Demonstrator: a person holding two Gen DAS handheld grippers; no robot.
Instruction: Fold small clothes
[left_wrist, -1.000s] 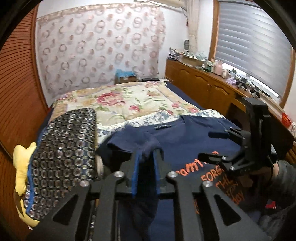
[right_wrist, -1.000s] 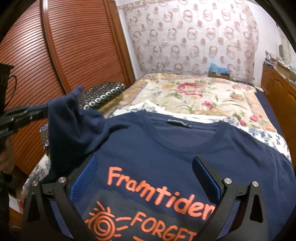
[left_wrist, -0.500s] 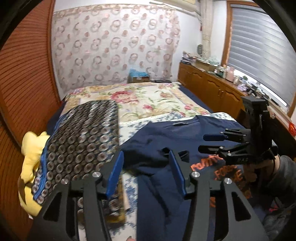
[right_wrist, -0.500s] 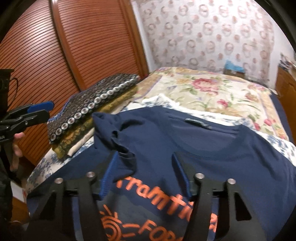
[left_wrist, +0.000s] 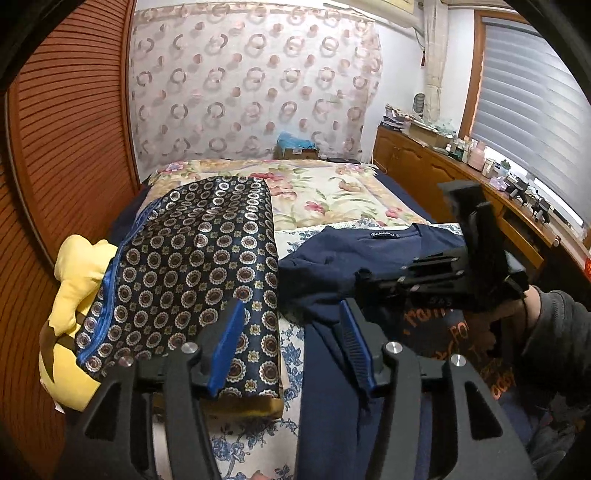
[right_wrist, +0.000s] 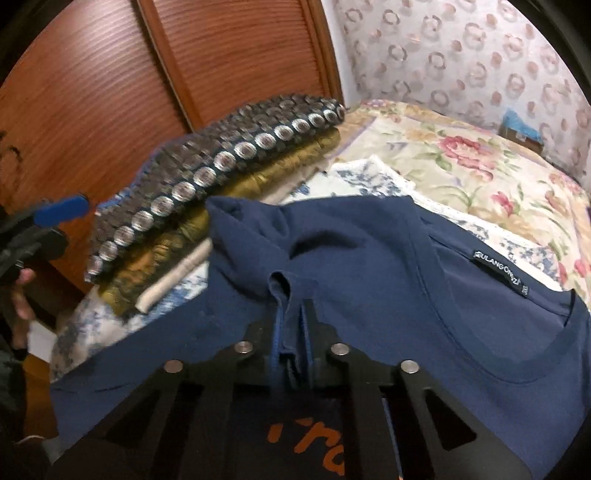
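**One shirt on the bed, one fold pinched**

I count two grippers in play. My right gripper (right_wrist: 291, 325) has its jaws pressed together on a raised fold of the navy T-shirt (right_wrist: 369, 295), with the blue pads nearly touching and the cloth bunched up between them. My left gripper (left_wrist: 291, 343) stands about half wide with nothing between its fingers; its two blue pads frame the gap where the shirt's edge meets the bedding.

There is one T-shirt, lying flat on the bed (left_wrist: 332, 192) with the collar and its one black label (right_wrist: 498, 269) toward the far side and orange lettering on the chest, partly hidden under the tool. The sleeve on the wardrobe side is crumpled up onto the body.

Beside the shirt sits one stack of folded fabrics (left_wrist: 199, 266): I make out three layers from the right wrist view, a dark circle-patterned one on top, a gold one, and a pale one below. One yellow cloth (left_wrist: 74, 295) lies just beyond the stack.

A sleeve and hand (left_wrist: 535, 314) carry the right tool.
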